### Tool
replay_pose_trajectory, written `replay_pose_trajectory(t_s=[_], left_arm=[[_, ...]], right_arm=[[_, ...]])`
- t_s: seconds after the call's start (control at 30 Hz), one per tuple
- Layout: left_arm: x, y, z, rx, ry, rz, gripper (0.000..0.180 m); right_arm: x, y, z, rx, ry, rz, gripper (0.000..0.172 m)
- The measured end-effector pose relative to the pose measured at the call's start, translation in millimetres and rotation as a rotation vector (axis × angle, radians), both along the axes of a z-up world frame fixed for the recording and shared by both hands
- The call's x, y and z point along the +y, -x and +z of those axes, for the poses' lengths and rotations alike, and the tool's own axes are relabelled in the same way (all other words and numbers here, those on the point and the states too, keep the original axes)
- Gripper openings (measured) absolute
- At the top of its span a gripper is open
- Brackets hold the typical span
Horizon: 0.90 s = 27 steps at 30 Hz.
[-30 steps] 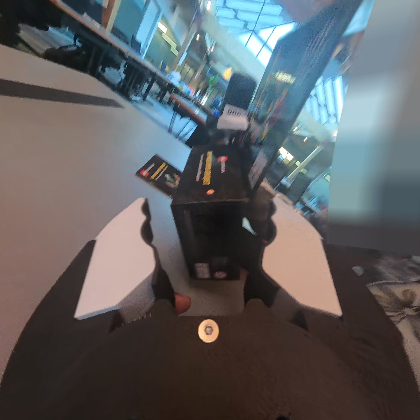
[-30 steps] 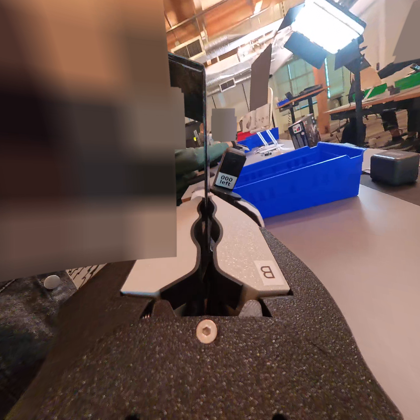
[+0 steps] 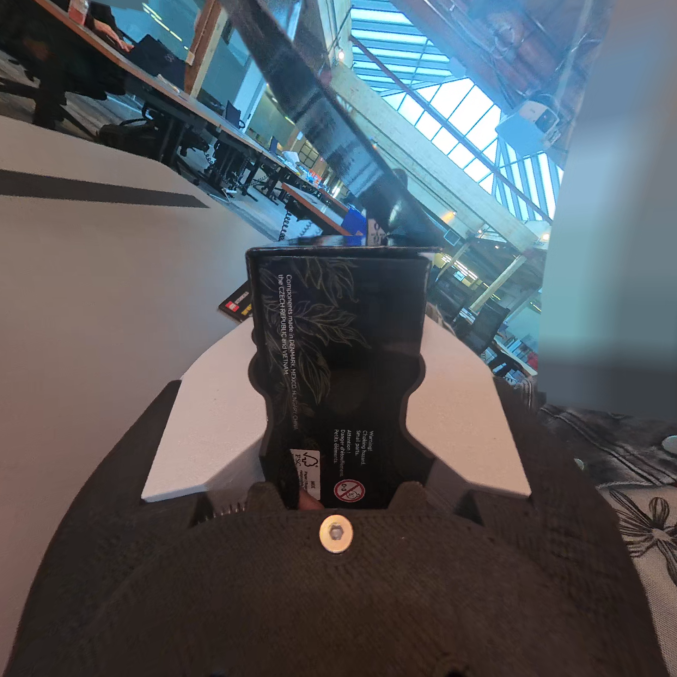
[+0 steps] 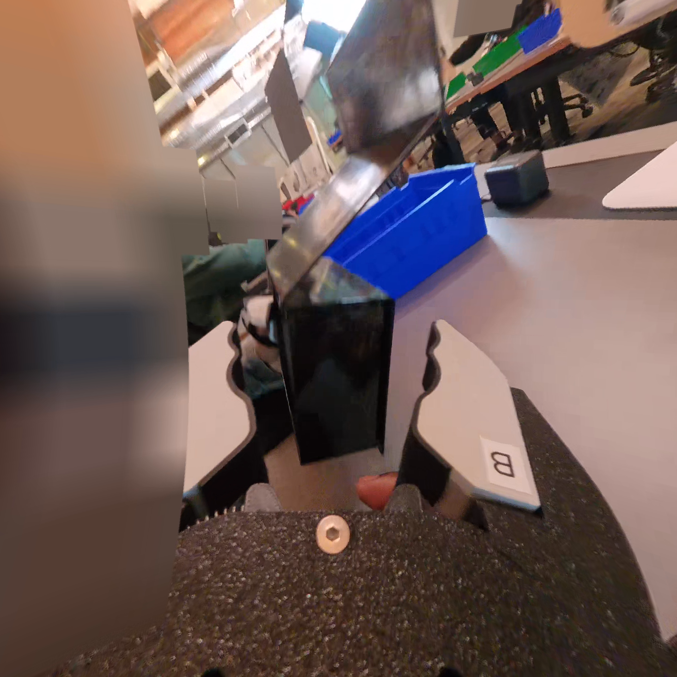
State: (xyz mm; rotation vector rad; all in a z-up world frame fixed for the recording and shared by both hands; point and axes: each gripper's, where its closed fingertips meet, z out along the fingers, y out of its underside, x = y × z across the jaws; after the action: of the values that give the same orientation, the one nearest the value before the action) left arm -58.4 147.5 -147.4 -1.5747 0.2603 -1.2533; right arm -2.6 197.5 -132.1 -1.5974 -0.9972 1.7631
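In the left wrist view, my left gripper [image 3: 337,329] is shut on a black cardboard box [image 3: 340,348] with a pale leaf pattern, and both white fingers [image 3: 216,403] press on its sides. In the right wrist view, the same box [image 4: 333,377] stands between the fingers of my right gripper [image 4: 333,326]. That gripper is open, with a gap on each side of the box. The box's hinged lid flap [image 4: 384,73] is raised and blurred above it.
A blue plastic bin [image 4: 414,234] stands on the grey table [image 4: 549,293] behind the box, with a small dark grey device [image 4: 516,181] to its right. A flat black booklet [image 3: 238,302] lies on the table beyond the box. A person's patterned clothing [image 3: 622,476] is at the right. My right fingertips sit around 9 cm from my left ones.
My right gripper was shut on the lid's thin edge and has opened wide, letting it go. My left gripper closed onto the box's sides, and the view has tilted upward.
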Motion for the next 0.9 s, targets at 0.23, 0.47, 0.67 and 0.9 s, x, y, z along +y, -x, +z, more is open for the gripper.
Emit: replay_pose_trajectory(t_s=[0.23,0.47,0.67,0.9], left_arm=[[-8.8,-9.9,23.7,0.01,-0.148,-0.093,0.076],[-12.0,-15.3,18.0,0.026,-0.19,-0.192,0.078],[-10.2,-20.3,0.6,0.09,-0.124,-0.311,0.089],[-2.7,-7.6,-10.1,0.105,-0.056,-0.248,0.1]], right_arm=[[-43.9,12.1,-16.0,-0.01,-0.234,0.169,0.093],[-45.5,7.6,3.4,0.123,-0.287,0.21,0.067],[-47.9,3.9,-6.1,0.113,-0.503,0.146,0.066],[-45.4,1.6,-14.7,0.014,-0.773,0.044,0.066]])
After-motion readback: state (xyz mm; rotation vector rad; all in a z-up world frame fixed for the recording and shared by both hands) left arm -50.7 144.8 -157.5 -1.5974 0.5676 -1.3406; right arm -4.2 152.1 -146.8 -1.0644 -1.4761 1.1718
